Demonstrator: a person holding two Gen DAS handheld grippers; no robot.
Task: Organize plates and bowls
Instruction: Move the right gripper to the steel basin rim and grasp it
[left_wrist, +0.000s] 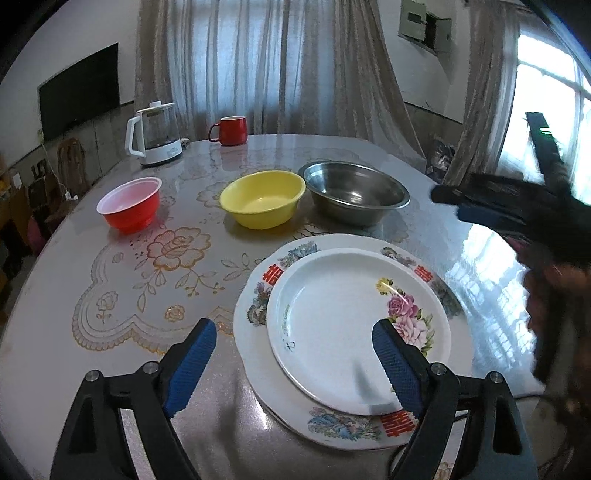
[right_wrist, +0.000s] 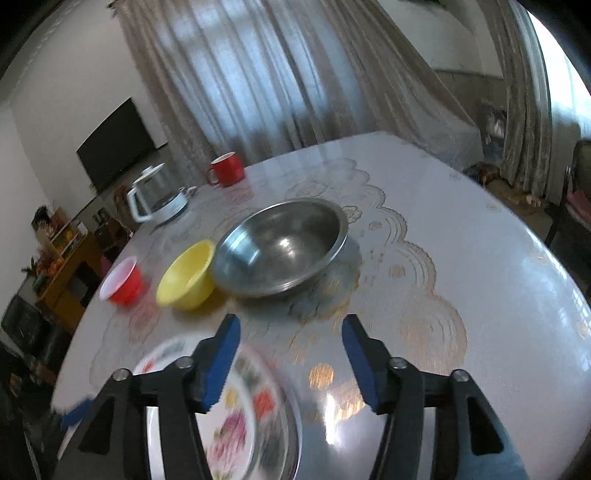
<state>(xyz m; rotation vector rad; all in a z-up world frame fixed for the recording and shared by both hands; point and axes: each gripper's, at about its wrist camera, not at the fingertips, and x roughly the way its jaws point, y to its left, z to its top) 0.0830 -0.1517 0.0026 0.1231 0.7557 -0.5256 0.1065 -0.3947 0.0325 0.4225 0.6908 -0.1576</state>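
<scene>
Bowls are lined up across the far tabletop (left_wrist: 122, 295): the red bowl (left_wrist: 129, 204), the yellow bowl (left_wrist: 263, 198) and the steel bowl (right_wrist: 280, 247), with the two stacked plates (left_wrist: 351, 317) nearer. The steel bowl is seen straight ahead of the right claw (right_wrist: 290, 363), whose jaws are apart and empty, so it is judged the nearer claw. The left claw (left_wrist: 293, 363), also apart and empty, is held over the plates' near edge.

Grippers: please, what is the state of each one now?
Left gripper: open, holding nothing.
Right gripper: open, holding nothing.
</scene>
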